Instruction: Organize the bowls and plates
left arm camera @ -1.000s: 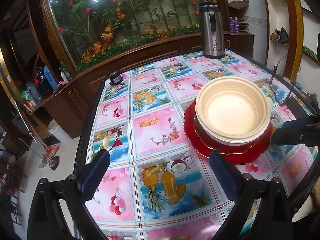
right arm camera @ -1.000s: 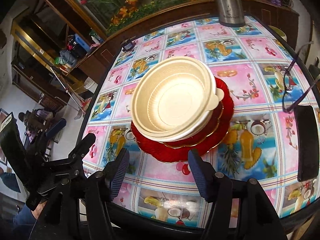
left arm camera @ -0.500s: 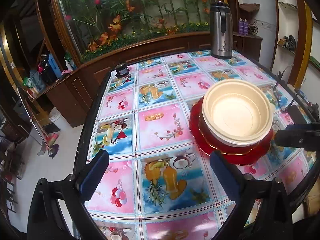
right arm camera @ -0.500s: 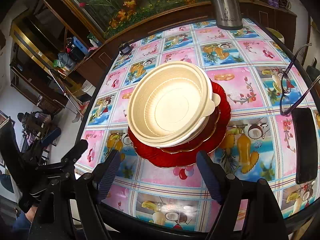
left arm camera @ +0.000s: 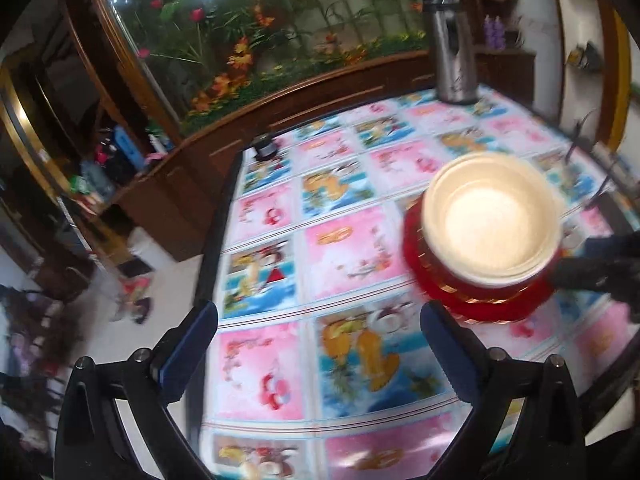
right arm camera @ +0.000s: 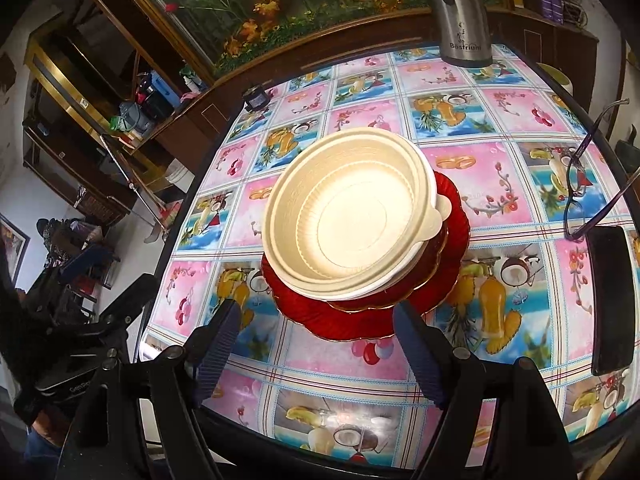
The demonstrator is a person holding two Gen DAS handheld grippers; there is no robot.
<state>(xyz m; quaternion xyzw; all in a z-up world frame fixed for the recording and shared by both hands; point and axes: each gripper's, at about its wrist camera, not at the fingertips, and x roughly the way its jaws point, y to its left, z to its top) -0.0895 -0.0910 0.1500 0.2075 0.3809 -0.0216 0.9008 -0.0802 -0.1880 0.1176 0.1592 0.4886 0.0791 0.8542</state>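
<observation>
A stack of cream bowls (right arm camera: 352, 212) sits on red gold-rimmed plates (right arm camera: 308, 312) in the middle of the table. My right gripper (right arm camera: 316, 308) is open just in front of the stack, its blue pads (right arm camera: 218, 340) on either side of the plates' near rim and not touching them. In the blurred left wrist view the bowls (left arm camera: 490, 220) and red plates (left arm camera: 496, 308) lie ahead to the right. My left gripper (left arm camera: 319, 314) is open over bare tablecloth with nothing between its fingers. The right gripper's arm (left arm camera: 600, 268) shows dark beside the stack.
The table (right arm camera: 500, 184) has a pink and blue fruit-print cloth. A steel flask (right arm camera: 464, 20) stands at the far edge, a small black object (right arm camera: 256, 98) at the far left corner. Glasses (right arm camera: 580, 184) and a black phone (right arm camera: 610, 296) lie on the right.
My right gripper's jaws have widened in front of the stack. The left wrist view has swung slightly and is now blurred; the stack has not moved.
</observation>
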